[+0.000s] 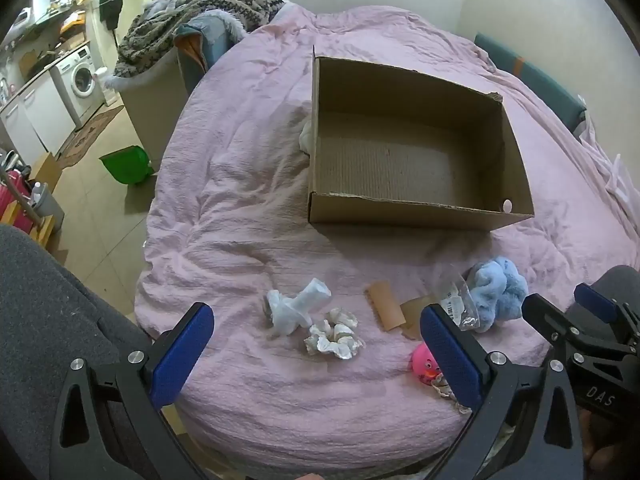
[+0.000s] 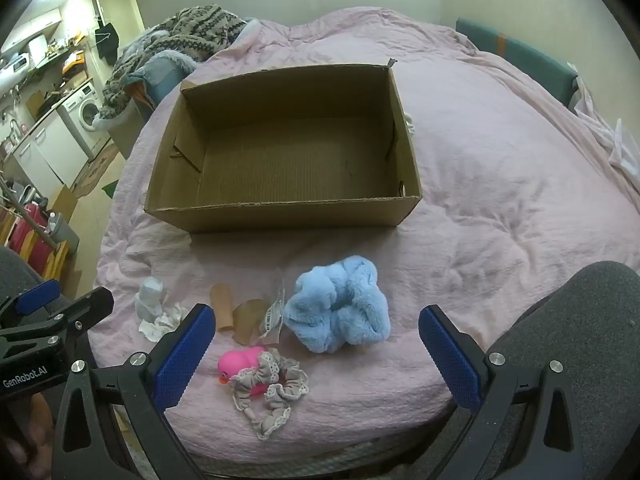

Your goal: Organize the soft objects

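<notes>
Plainly, nothing had been gathered yet: the cardboard box [image 2: 280, 152] sat bare-floored on the pink duvet [image 2: 500, 184], and every soft thing lay in a loose row on the near side of it. Both tools hung spread wide with nothing between their blue pads, the left gripper [image 1: 316, 344] above the white items and the right gripper [image 2: 312, 344] above the blue and pink ones.

The fluffy blue plush scrunchie [image 2: 340, 304] lay just ahead of the right tool. It looked light and very squashy, so a pinch across its bulging middle should compress well and hold; a nip at the fur tips would likely slip off. The beige lace-edged scrunchie [image 2: 268, 392] was draped partly over the pink rubber duck [image 2: 244, 364], touching it. That band seemed limp and thin, best taken where the fabric bunches thickest. The duck looked smooth and springy and may squirt out of a hard squeeze.

Under the left tool lay a white satin scrunchie [image 1: 334, 338], probably slick, beside a twisted white cloth wad [image 1: 296, 306]. A crinkly clear packet [image 1: 460, 304] and tan scraps [image 1: 386, 304] lay between the two groups.
</notes>
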The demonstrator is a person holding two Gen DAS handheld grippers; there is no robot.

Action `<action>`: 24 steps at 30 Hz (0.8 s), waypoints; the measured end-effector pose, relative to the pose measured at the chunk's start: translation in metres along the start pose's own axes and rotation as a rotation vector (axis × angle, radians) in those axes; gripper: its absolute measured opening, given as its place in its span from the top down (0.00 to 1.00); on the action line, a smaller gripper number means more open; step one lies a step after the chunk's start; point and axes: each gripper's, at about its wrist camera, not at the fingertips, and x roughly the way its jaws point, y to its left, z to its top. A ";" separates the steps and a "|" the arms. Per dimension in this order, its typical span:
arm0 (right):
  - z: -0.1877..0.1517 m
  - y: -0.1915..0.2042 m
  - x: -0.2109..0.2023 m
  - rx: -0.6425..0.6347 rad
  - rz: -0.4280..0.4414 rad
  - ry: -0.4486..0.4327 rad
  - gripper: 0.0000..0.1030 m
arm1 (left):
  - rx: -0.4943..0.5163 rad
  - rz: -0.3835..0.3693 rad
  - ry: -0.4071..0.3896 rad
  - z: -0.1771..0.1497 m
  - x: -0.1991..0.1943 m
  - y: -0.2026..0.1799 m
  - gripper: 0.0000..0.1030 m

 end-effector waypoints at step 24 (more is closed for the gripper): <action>0.000 0.000 0.000 -0.002 0.000 -0.004 0.00 | -0.006 0.003 -0.002 0.000 0.006 -0.002 0.00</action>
